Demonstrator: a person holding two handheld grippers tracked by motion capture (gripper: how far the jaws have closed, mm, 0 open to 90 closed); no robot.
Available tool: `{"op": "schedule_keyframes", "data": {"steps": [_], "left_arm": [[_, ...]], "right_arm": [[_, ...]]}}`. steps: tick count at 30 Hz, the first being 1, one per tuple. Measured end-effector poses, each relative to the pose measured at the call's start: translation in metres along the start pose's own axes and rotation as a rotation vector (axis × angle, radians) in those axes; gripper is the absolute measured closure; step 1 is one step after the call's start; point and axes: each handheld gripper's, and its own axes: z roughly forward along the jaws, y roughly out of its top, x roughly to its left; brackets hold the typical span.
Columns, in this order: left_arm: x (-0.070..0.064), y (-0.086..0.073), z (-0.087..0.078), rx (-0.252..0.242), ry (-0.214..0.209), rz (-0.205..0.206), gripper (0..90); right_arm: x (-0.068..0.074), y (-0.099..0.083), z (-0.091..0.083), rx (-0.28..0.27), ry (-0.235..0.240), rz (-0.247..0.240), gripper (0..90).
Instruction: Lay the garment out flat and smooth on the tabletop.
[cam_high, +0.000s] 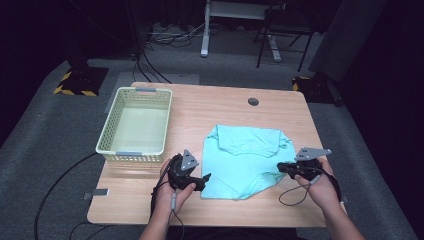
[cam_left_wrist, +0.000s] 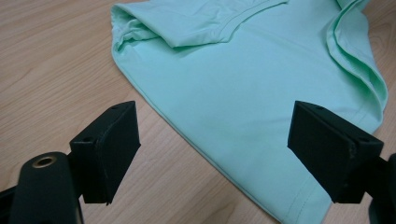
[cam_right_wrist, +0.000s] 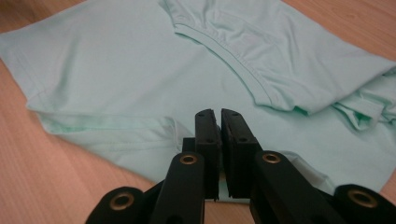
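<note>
A mint green T-shirt (cam_high: 245, 160) lies partly folded on the wooden table (cam_high: 200, 107), its neckline toward the far side. My left gripper (cam_high: 204, 178) hovers open at the shirt's near left edge. In the left gripper view its jaws (cam_left_wrist: 212, 112) stand wide apart over the shirt (cam_left_wrist: 243, 84), with nothing between them. My right gripper (cam_high: 281, 167) sits at the shirt's right edge. In the right gripper view its jaws (cam_right_wrist: 220, 114) are pressed together, with a strip of the shirt (cam_right_wrist: 116, 70) pinched low between them.
A pale yellow plastic basket (cam_high: 132, 150) stands on the table's left half, just beyond my left hand. A round grey grommet (cam_high: 253, 101) sits near the far edge. Cables trail from both grippers off the near edge.
</note>
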Motion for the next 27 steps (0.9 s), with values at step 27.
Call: {"op": "schedule_keyframes", "data": {"steps": [27], "left_arm": [[-0.020,0.014,0.015,0.032,-0.073,0.061,24.9]], "right_arm": [[0.011,-0.076,-0.081,-0.027,-0.128,0.117,59.4]]}}
